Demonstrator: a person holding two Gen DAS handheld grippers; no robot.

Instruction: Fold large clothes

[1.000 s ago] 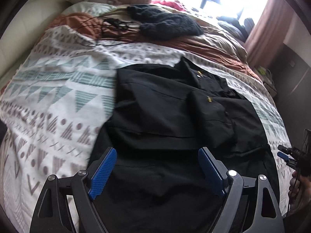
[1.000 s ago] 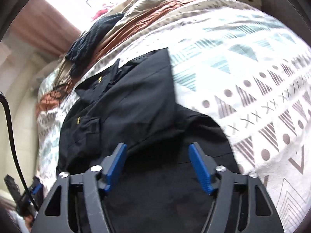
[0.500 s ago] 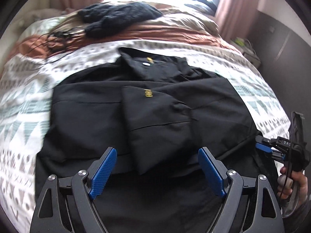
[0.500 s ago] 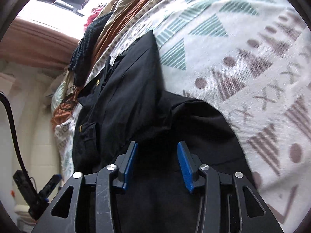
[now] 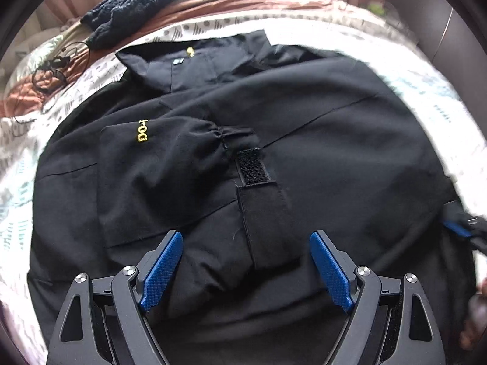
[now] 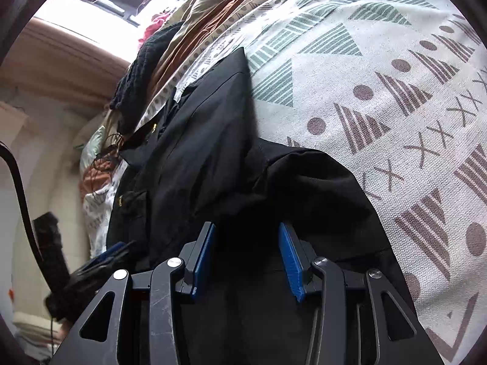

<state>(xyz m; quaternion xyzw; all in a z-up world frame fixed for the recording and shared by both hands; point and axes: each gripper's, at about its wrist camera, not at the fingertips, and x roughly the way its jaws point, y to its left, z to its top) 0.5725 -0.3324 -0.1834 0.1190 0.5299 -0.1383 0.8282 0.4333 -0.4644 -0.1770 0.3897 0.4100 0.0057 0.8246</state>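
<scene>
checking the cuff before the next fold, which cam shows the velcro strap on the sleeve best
The left wrist view: the velcro strap lies near centre on the black jacket, its rough patch and tab plain. The right wrist view shows the jacket edge-on; no strap can be made out there.

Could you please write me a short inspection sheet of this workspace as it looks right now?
Surface: bed with a patterned bedspread, white with green and brown shapes.
Job's things: black jacket spread flat on it, one sleeve folded across the front, yellow lettering on it.
Clutter: dark knitted garment and a rust-brown blanket at the far end.
Grippers: left hand-held gripper wide open above the sleeve cuff; right hand-held gripper half open over the jacket's edge, grip on the cloth not clear.
Cables: thin dark cable tangled on the bedspread beyond the collar; a thick black lead at the right view's edge.
Surroundings: pink curtains, bright window.
</scene>
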